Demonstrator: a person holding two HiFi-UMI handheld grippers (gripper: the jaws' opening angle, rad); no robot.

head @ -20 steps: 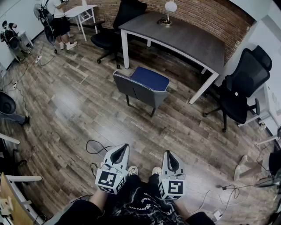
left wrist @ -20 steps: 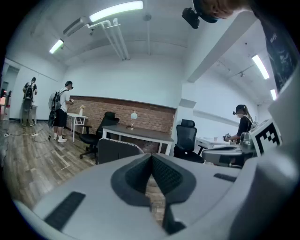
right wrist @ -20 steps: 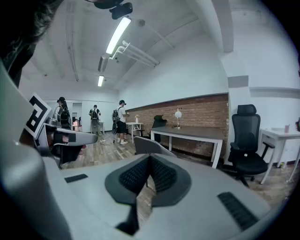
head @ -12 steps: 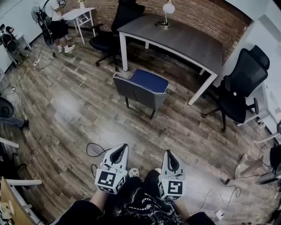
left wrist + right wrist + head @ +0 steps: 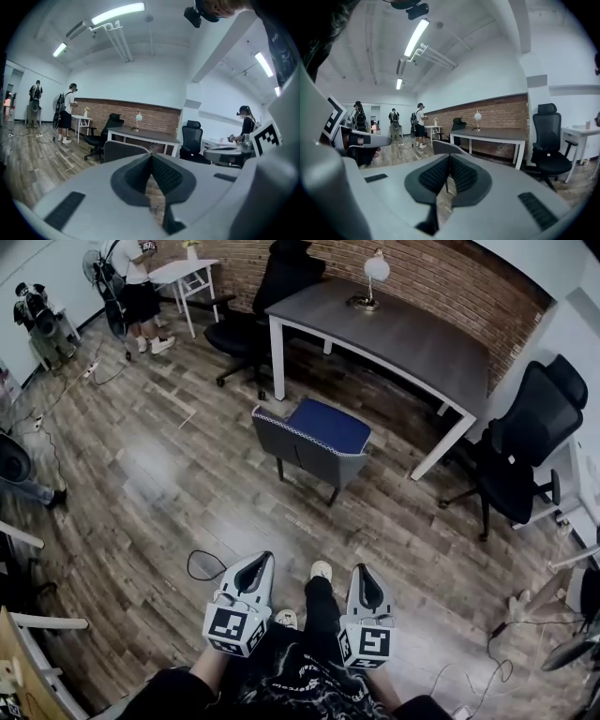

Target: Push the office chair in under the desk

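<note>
stands on the wood floor, well back from the grey desk. holds the left gripper and the right gripper low in the head view, side by side, both aimed ahead and tipped a little downward. has the left gripper's ribbed jaws pressed flat together in the left gripper view, nothing between them. has the right gripper's jaws closed the same way in the right gripper view, pinching nothing. plants one shoe on the boards between the two grippers.

faces the blue-seated chair, grey-backed and on thin legs, out on the open floor just before the desk's near long edge, closer to its left front leg, seat not tucked beneath the top. sees its back turned toward the grippers, well apart from both.

notes a black office chair at the desk's left end, a second black office chair off to the desk's right, a white lamp on the far side of the top, a brick wall behind. finds a dark cable looped on the floor just left of the left gripper, and a person standing beside a small white table at the upper left.
</note>
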